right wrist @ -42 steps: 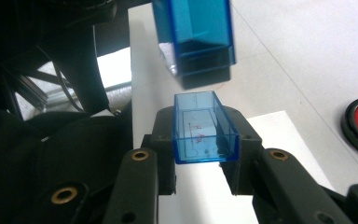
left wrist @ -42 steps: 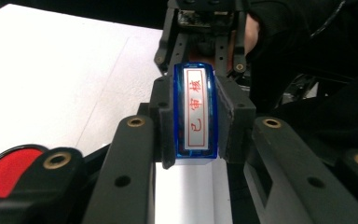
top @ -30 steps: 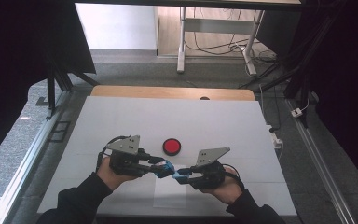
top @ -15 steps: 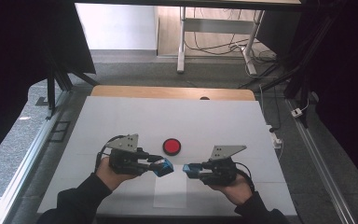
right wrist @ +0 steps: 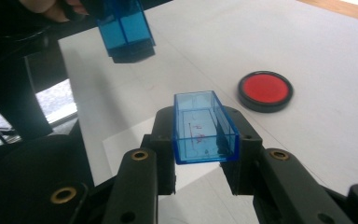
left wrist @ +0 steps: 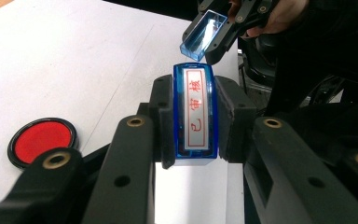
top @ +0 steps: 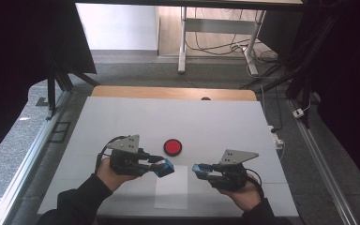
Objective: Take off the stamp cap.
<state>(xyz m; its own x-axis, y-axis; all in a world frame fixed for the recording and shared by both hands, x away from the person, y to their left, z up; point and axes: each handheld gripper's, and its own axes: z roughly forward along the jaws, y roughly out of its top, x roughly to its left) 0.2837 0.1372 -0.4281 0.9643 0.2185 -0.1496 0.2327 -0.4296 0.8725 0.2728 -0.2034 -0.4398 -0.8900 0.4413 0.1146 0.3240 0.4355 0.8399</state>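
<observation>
The left tool (left wrist: 193,116) is clamping a blue stamp (left wrist: 193,114) by its long sides; the right tool (right wrist: 205,135) is gripping the clear blue cap (right wrist: 204,127), both hovering over the white paper (top: 171,187) near the red ink pad (top: 172,146). Light, rigid, slick plastic probably favours flat-side grips.

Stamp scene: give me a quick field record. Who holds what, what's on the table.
left gripper: shut on blue stamp body, red characters on its face
right gripper: shut on clear blue cap, open side up
stamp and cap: apart, facing each other over the paper
red ink pad: open on white table, beyond the grippers
white paper sheet: flat, between the hands
</observation>
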